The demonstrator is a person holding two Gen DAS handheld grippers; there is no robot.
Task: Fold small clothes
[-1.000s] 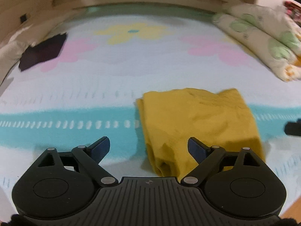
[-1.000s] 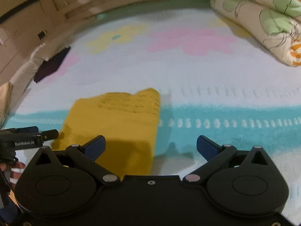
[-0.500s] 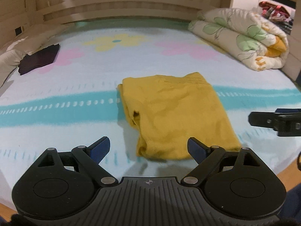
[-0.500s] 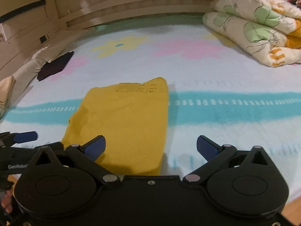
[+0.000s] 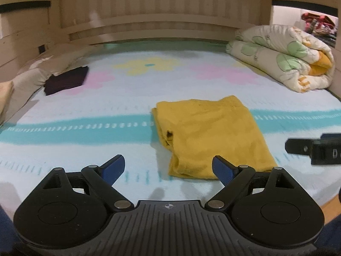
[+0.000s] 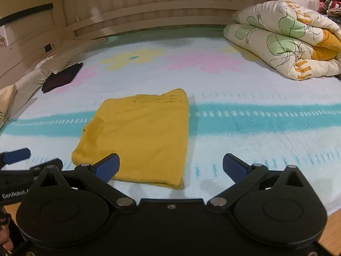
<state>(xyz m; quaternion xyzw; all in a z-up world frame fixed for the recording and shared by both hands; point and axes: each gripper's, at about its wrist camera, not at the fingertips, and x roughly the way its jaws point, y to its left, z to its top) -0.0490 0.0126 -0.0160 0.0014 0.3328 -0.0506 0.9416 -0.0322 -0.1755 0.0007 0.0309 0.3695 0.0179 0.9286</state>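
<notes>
A yellow garment (image 5: 211, 136) lies folded into a rectangle on the bed, near its front edge; it also shows in the right wrist view (image 6: 140, 136). My left gripper (image 5: 168, 168) is open and empty, held back from the garment's near left corner. My right gripper (image 6: 170, 168) is open and empty, held back from the garment's near right corner. The right gripper's tip shows at the right of the left wrist view (image 5: 315, 149). The left gripper shows at the left edge of the right wrist view (image 6: 19, 164).
The bed (image 5: 85, 132) has a pale sheet with flowers and a teal stripe. A folded dark garment (image 5: 66, 81) lies at the far left. A rolled floral quilt (image 5: 283, 57) sits at the far right. A wooden headboard (image 5: 159, 27) runs behind. The wooden floor (image 6: 334, 230) shows below the bed's front edge.
Both grippers have pulled back and up from the yellow garment, so more of the bed and headboard shows. The garment lies still and folded. Both jaws stay open.
</notes>
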